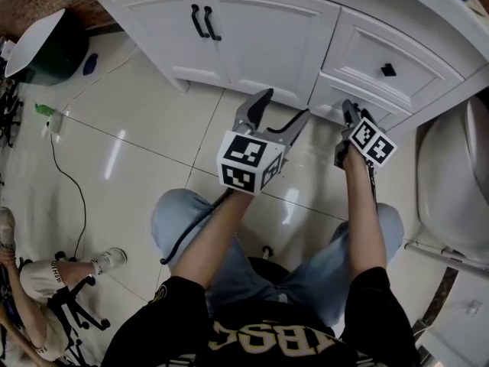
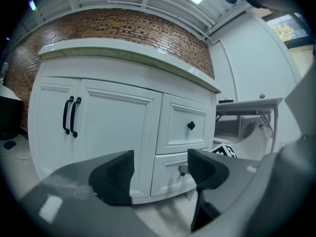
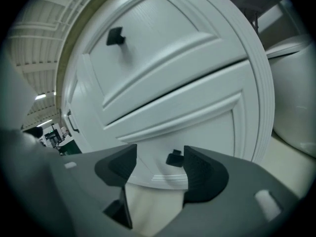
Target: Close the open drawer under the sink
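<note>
The white vanity has two doors and, to their right, two stacked drawers. The lower drawer fills the right gripper view, and its front looks about flush with the cabinet face. Its small black knob sits just beyond the tips of my right gripper, close to the right-hand pad, and neither pad presses on it. The jaws stand open. From the head view the right gripper is at the lower drawer. My left gripper hovers open and empty above the floor, facing the cabinet.
A white toilet stands close on the right of the drawers. A dark bin with a white lid sits at the far left. A black cable runs over the tiled floor, and a person sits at the lower left.
</note>
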`<action>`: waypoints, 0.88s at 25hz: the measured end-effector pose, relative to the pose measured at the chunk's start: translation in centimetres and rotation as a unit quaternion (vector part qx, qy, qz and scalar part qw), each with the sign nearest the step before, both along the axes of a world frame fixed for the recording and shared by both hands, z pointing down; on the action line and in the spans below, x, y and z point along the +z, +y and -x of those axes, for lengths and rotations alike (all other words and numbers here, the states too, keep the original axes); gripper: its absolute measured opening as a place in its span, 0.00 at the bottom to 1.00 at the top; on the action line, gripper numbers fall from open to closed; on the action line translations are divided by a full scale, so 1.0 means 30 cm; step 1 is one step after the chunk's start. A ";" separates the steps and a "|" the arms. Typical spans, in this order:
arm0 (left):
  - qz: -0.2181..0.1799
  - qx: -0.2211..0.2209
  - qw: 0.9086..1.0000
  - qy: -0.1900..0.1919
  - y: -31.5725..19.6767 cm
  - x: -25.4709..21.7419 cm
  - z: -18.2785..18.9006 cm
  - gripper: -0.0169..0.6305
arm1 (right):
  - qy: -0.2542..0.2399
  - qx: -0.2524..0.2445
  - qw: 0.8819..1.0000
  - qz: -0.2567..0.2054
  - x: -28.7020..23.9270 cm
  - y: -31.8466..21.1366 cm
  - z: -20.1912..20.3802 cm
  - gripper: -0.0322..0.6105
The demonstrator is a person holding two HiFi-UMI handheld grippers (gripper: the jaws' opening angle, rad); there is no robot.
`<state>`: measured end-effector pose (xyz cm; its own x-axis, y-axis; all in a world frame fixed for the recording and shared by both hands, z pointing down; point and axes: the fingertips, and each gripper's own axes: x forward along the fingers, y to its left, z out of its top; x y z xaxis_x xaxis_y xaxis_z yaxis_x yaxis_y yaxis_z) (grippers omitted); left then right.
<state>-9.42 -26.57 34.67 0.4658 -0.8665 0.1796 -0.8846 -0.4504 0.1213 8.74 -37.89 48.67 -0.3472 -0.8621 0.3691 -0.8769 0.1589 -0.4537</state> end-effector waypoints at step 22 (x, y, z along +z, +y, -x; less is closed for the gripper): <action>-0.112 -0.023 0.992 -0.048 0.444 -0.230 -0.101 0.52 | 0.210 -0.051 0.934 -0.284 -0.671 0.805 -0.036 0.73</action>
